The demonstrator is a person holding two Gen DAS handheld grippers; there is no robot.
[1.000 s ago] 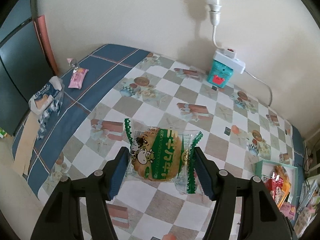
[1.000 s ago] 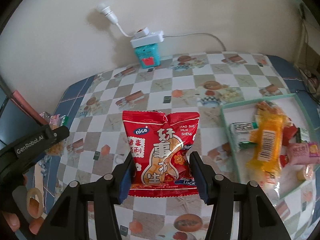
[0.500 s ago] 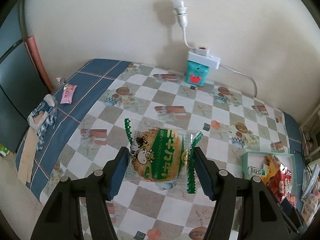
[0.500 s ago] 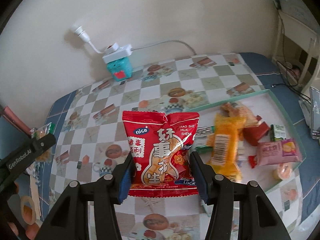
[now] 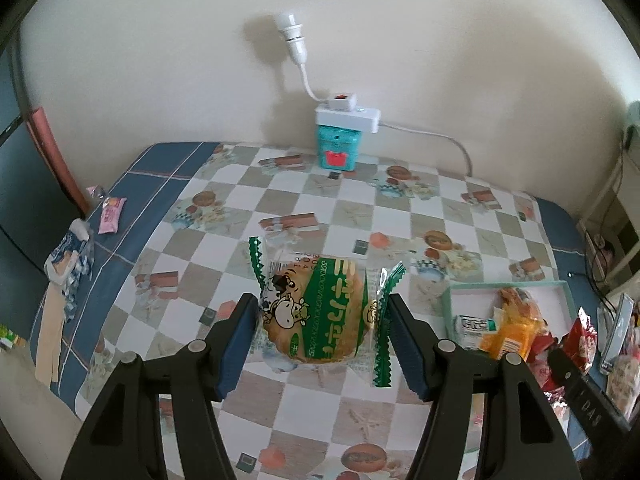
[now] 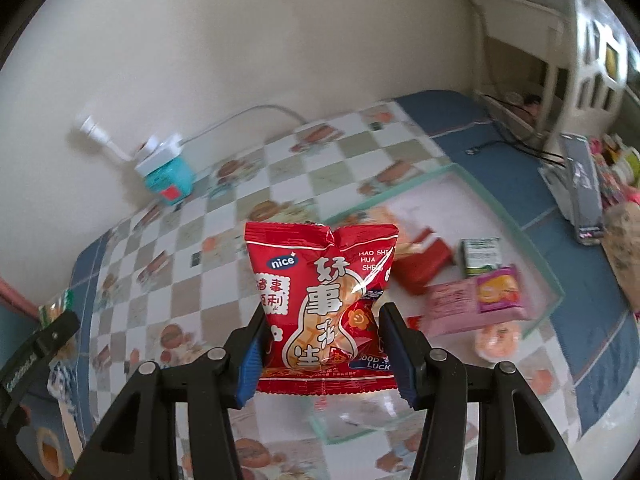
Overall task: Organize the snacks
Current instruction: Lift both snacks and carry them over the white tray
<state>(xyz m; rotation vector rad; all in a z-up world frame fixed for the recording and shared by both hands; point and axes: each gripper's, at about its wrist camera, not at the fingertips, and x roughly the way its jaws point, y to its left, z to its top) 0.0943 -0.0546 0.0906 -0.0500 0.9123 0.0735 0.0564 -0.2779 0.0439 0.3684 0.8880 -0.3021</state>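
My left gripper [image 5: 322, 344] is shut on a green-and-clear wrapped round cracker [image 5: 316, 316], held above the checked tablecloth. My right gripper [image 6: 322, 350] is shut on a red peanut bag [image 6: 322, 300], which hangs over the near left part of a pale green tray [image 6: 532, 240]. In that tray lie a red packet [image 6: 420, 262], a pink packet [image 6: 476, 298], a green-white box [image 6: 480, 256] and a small round cup [image 6: 498, 338]. The left wrist view shows the same tray [image 5: 452, 300] at right with an orange packet [image 5: 510, 330] in it.
A teal box with a white power strip [image 5: 346, 118] and a lamp socket stands against the back wall. A pink snack [image 5: 110, 214] and a blue-white wrapper [image 5: 68, 264] lie at the table's left edge. More packets and a cabinet [image 6: 580, 60] crowd the far right.
Both grippers have swung rightward across the table with their snacks still held. The tray now sits under and beside the red bag and has come further into the left wrist view.
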